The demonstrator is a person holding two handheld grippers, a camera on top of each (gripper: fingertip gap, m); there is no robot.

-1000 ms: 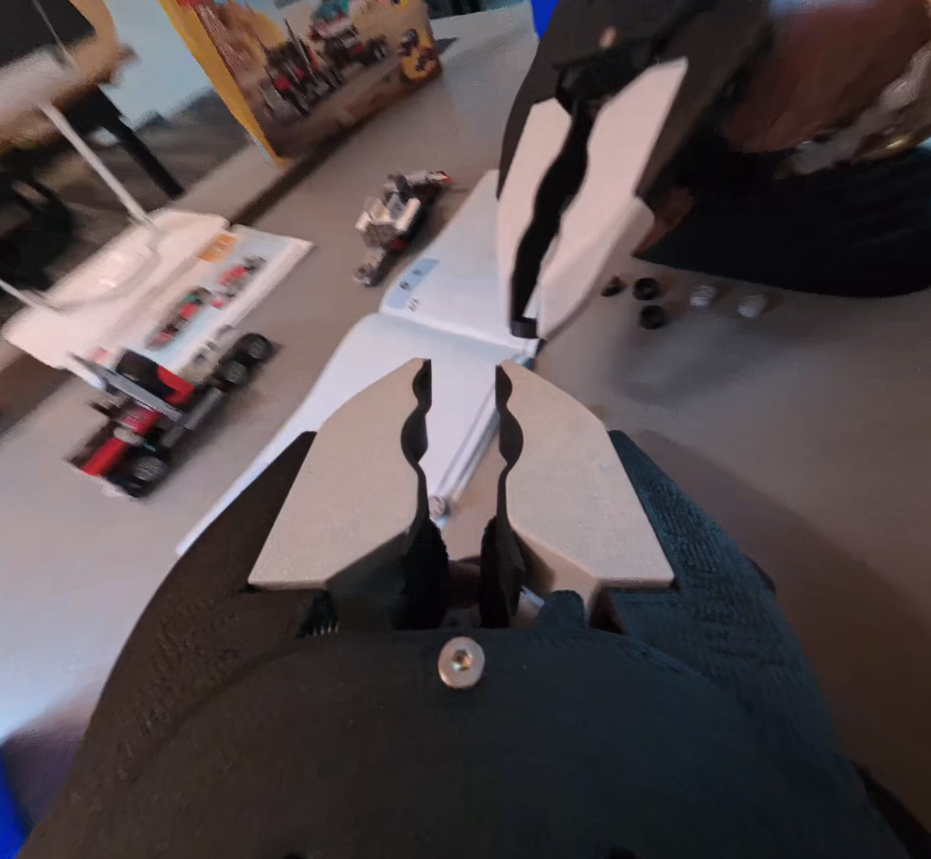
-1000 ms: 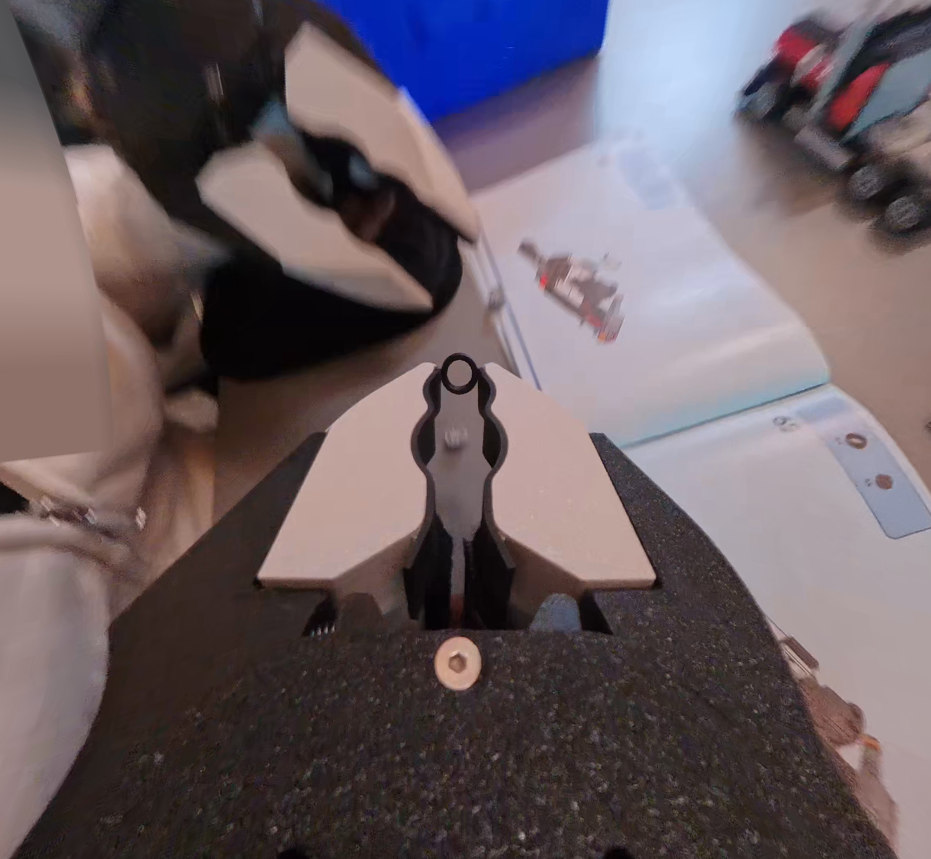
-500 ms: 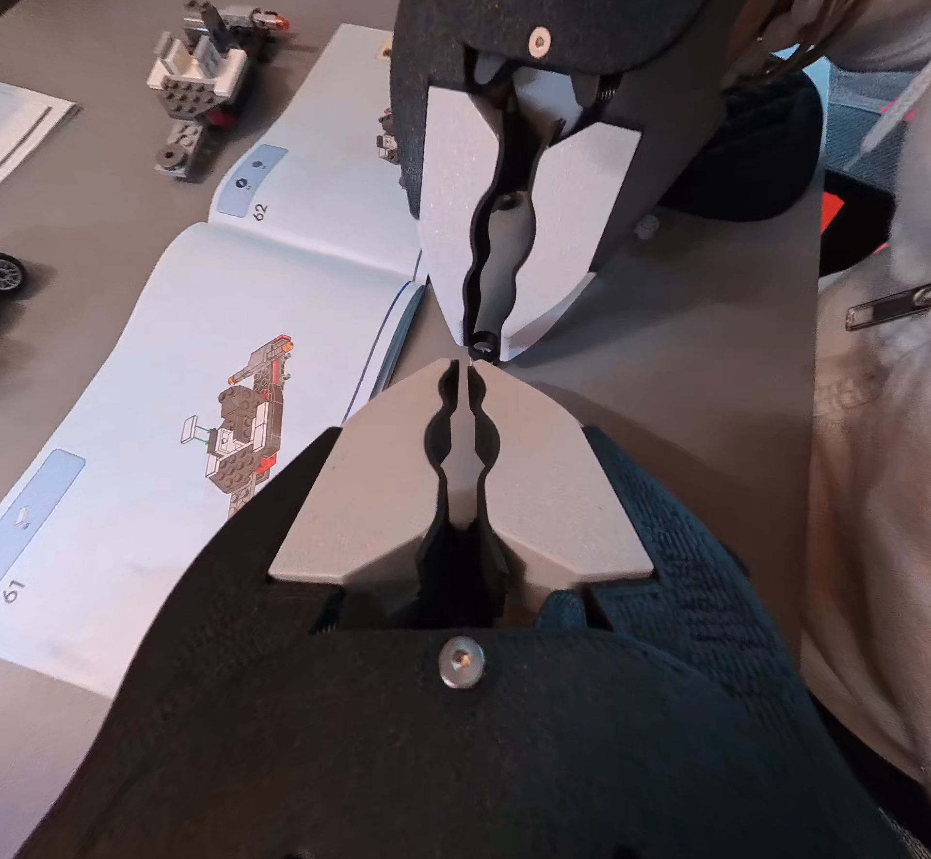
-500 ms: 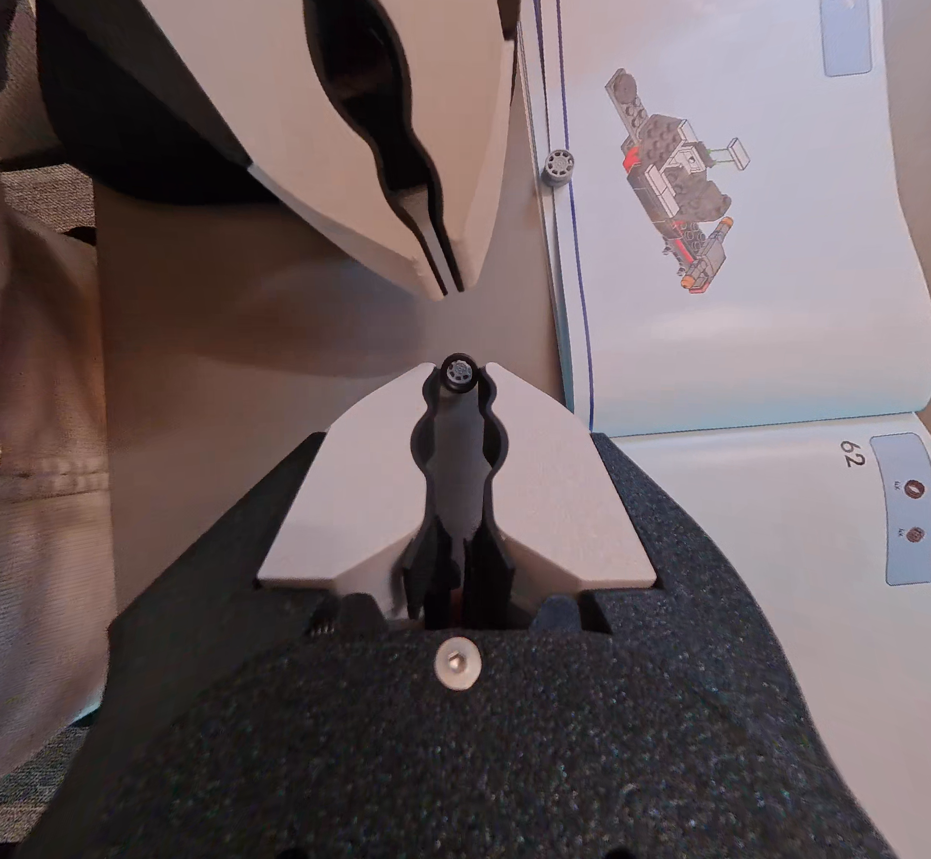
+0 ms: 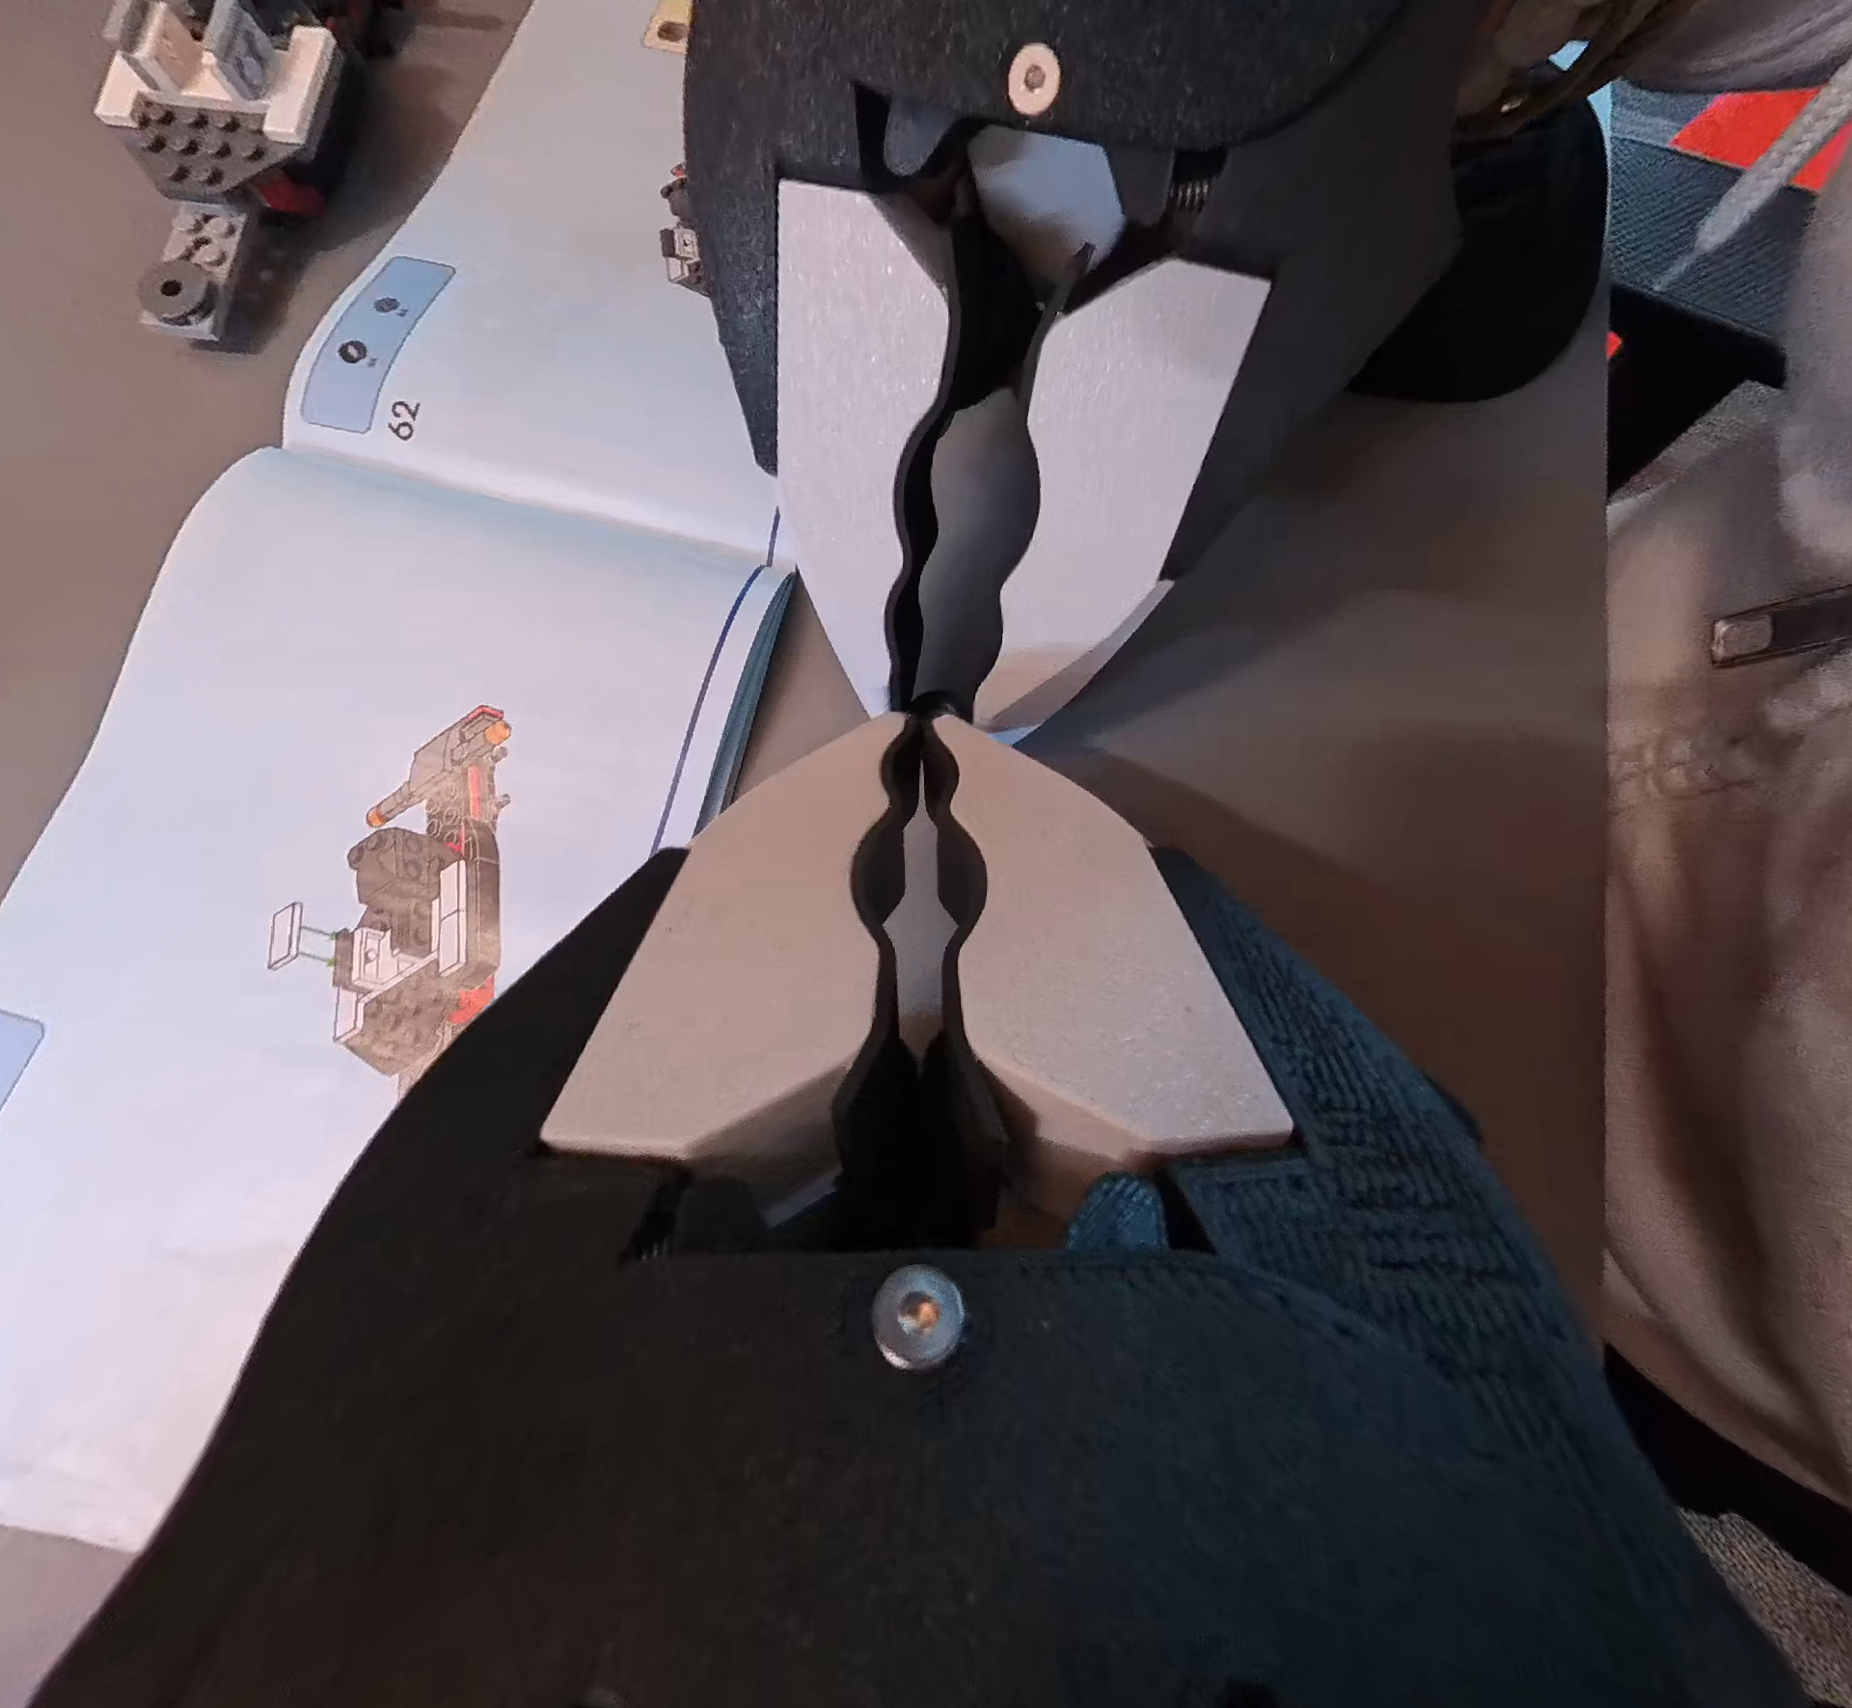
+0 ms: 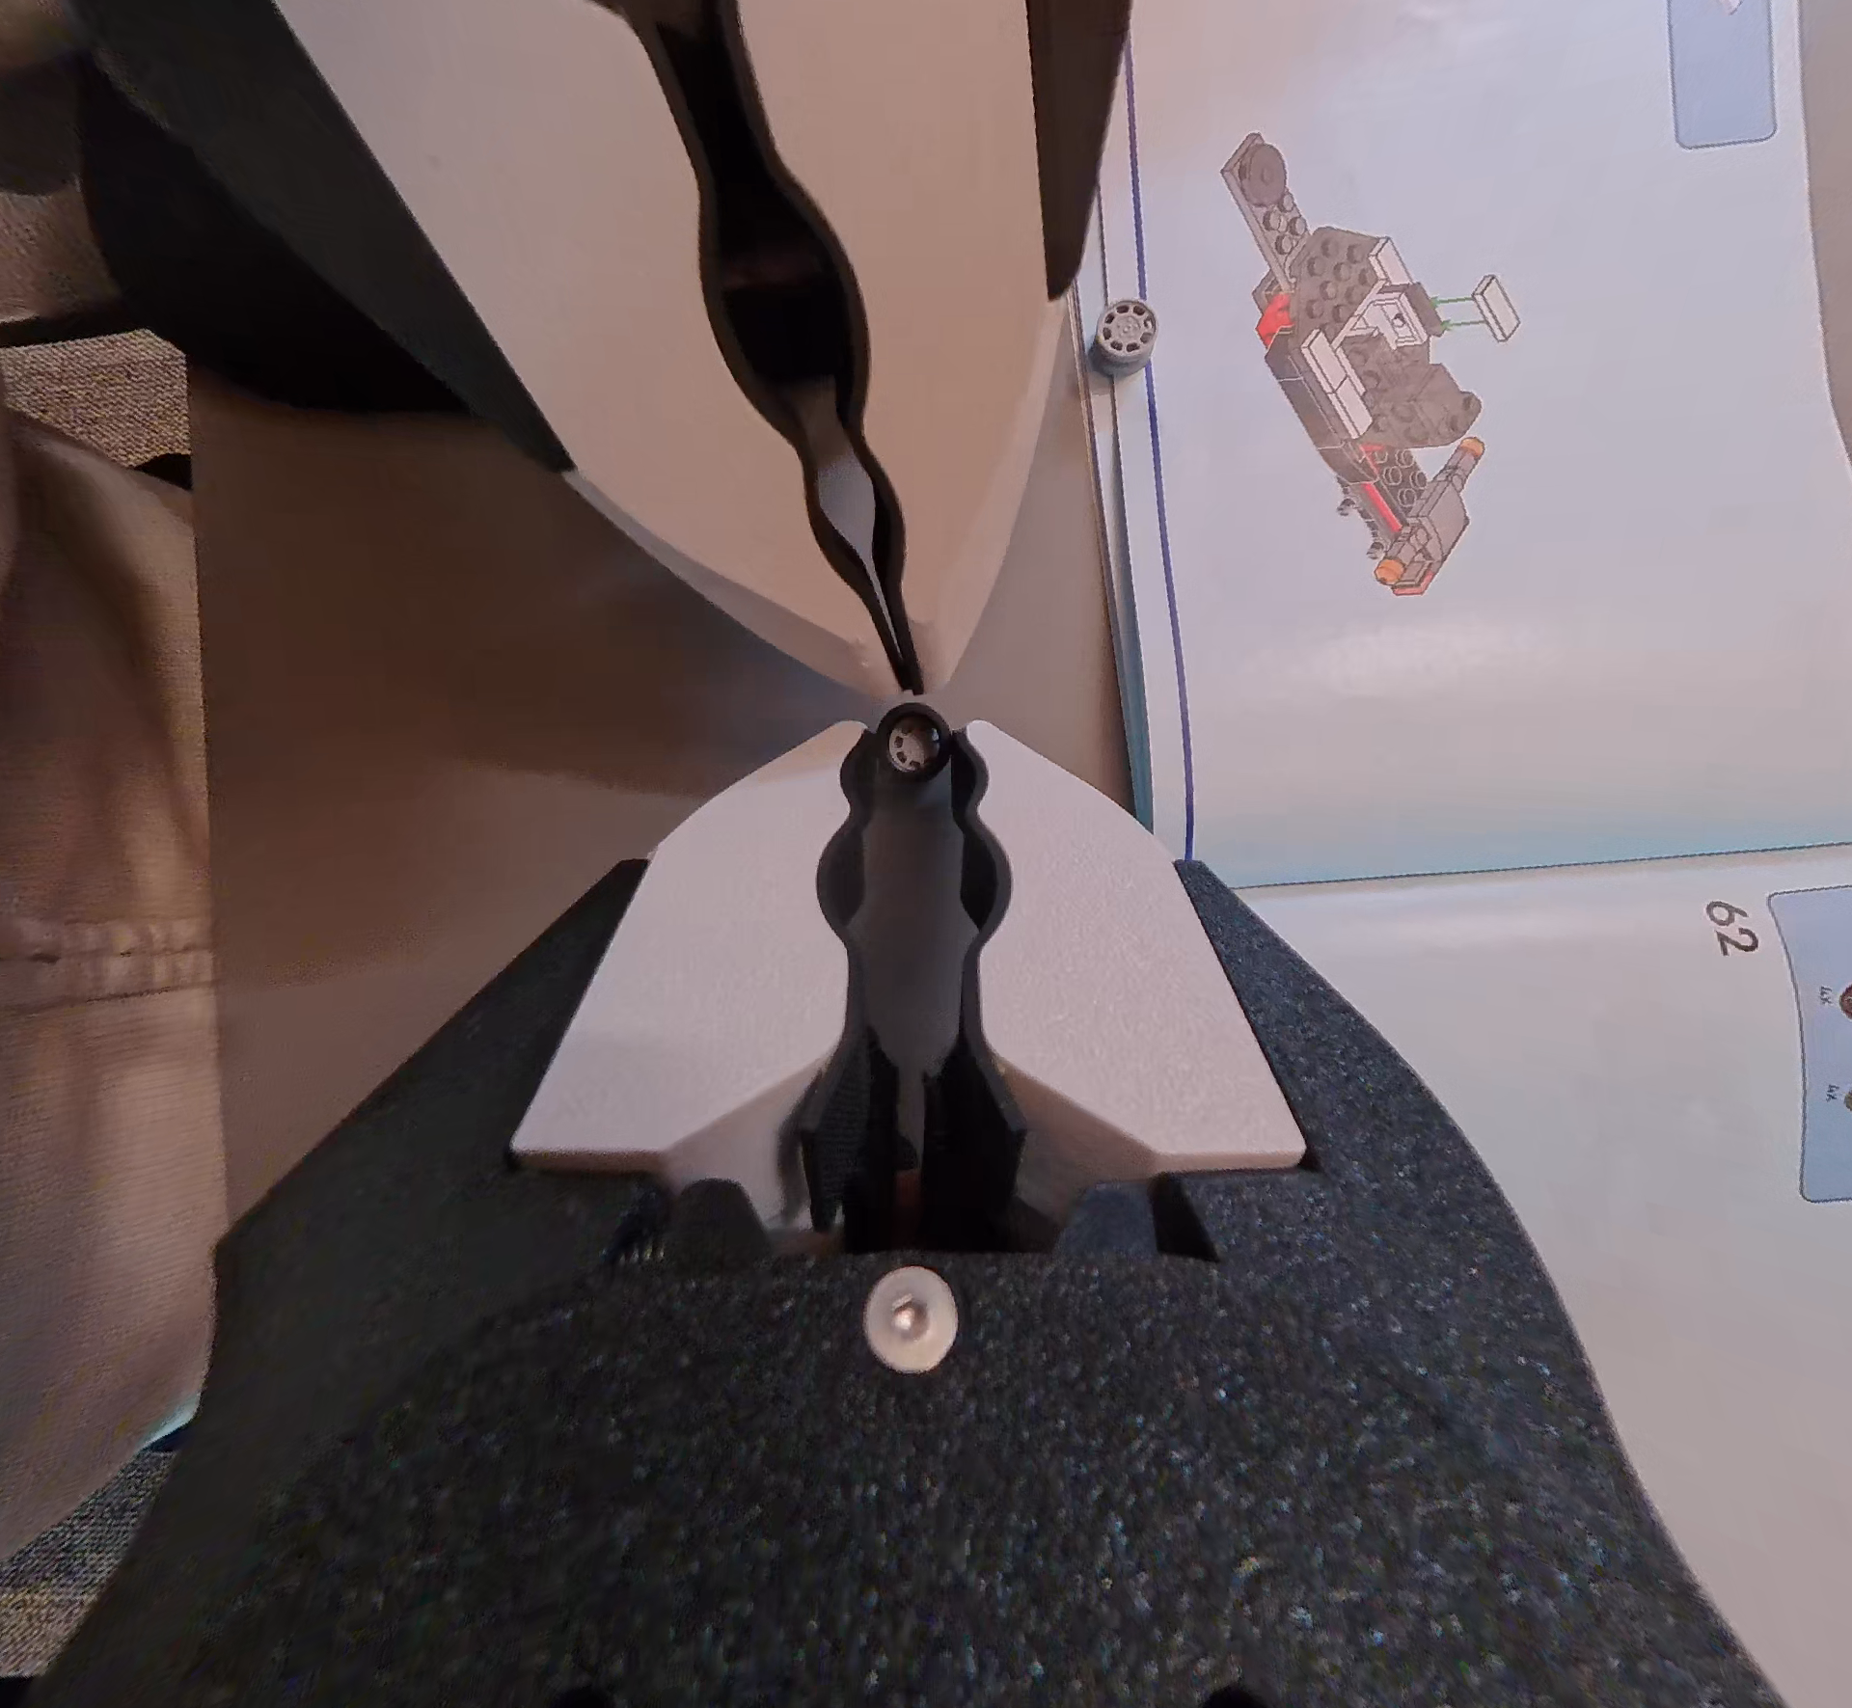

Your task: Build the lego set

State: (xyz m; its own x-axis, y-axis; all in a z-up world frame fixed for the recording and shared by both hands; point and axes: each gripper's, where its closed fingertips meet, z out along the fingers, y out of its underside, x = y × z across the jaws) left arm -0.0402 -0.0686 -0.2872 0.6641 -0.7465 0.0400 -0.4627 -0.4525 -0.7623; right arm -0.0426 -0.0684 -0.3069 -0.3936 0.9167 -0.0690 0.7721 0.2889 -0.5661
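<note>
My right gripper (image 6: 914, 738) is shut on a small black tyre (image 6: 914, 716) with a grey hub (image 6: 912, 746) inside it. My left gripper (image 5: 920, 733) is shut, and I see nothing between its tips. The two grippers point at each other, tip to tip, low over the table. The right gripper (image 5: 937, 698) comes down from the top of the left wrist view, with the tyre (image 5: 940, 706) just showing at its tips. The left gripper (image 6: 902, 680) comes down from the top of the right wrist view and its tips meet the tyre's rim.
An open instruction booklet (image 5: 401, 658) lies left of the grippers, and also shows in the right wrist view (image 6: 1453, 708). A loose grey wheel hub (image 6: 1127, 337) sits at its edge. A part-built grey and white model (image 5: 230, 87) stands beyond. A person's pale clothing (image 5: 1704, 959) borders the table. My left and right fingertips are right by each other.
The left gripper has gone from open to shut. Both grippers have swung together until their tips meet. The tyre was an empty ring one second ago and now shows a grey hub.
</note>
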